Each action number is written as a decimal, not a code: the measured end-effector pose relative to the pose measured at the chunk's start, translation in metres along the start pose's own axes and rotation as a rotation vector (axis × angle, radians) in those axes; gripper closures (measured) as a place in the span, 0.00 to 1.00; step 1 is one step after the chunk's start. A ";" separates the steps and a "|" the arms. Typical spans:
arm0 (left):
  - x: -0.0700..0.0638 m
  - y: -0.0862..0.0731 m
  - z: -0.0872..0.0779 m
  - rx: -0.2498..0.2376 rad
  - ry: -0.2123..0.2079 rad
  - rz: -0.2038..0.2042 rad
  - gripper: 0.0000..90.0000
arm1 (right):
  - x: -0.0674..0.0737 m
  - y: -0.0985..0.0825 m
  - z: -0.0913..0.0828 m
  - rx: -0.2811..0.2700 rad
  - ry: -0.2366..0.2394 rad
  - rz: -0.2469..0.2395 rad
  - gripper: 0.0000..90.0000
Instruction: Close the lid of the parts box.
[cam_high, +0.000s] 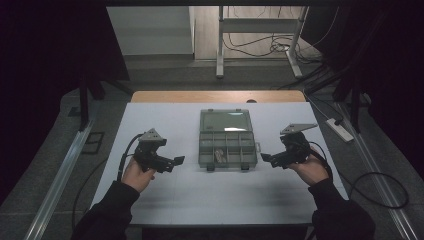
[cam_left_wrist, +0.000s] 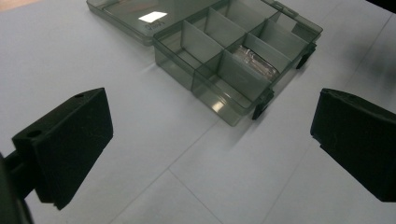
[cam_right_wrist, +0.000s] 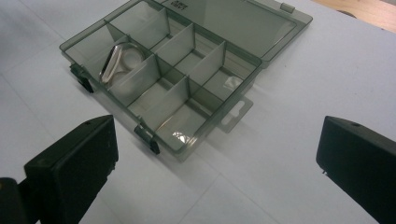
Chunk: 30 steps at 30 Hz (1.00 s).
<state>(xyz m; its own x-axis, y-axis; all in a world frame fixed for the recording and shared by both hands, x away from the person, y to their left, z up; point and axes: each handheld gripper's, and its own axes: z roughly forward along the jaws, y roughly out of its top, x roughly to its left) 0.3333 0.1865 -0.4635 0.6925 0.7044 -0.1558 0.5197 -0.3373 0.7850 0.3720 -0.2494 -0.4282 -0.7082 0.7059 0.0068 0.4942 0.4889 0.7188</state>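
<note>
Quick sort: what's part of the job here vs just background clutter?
In the job:
- compartment box, lid open flat
- metal piece in a near-row compartment
- left gripper, open
- right gripper, open

Lying about:
- power strip on the floor
- cables beyond the table
- white desk frame

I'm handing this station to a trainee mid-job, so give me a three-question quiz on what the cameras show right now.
1. True or false: the lid of the translucent grey plastic compartment box lies open, flat on the white table.
2. Which compartment holds the small clear shiny item? A) a front-row compartment, by the black latches B) a back-row compartment, by the hinge C) none; it rests on the lid
3. Fill in: the left claw and right claw flank the box, both with jaws ____.

Key: 1 true; 2 A; 3 open, holding nothing.
</note>
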 end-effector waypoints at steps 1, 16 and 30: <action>0.000 0.001 0.002 -0.002 0.002 0.003 0.00 | -0.001 0.002 0.003 -0.001 0.003 -0.003 0.00; 0.007 0.017 0.025 -0.010 -0.032 0.030 0.00 | -0.008 0.026 0.032 -0.003 0.032 -0.002 0.00; 0.016 0.027 0.046 0.013 -0.053 0.019 0.00 | -0.020 0.038 0.060 0.026 0.023 0.008 0.00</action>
<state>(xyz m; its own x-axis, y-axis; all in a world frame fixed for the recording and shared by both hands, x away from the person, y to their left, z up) 0.3815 0.1602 -0.4721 0.7275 0.6640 -0.1725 0.5124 -0.3587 0.7802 0.4353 -0.2140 -0.4430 -0.7157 0.6979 0.0290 0.5128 0.4968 0.7002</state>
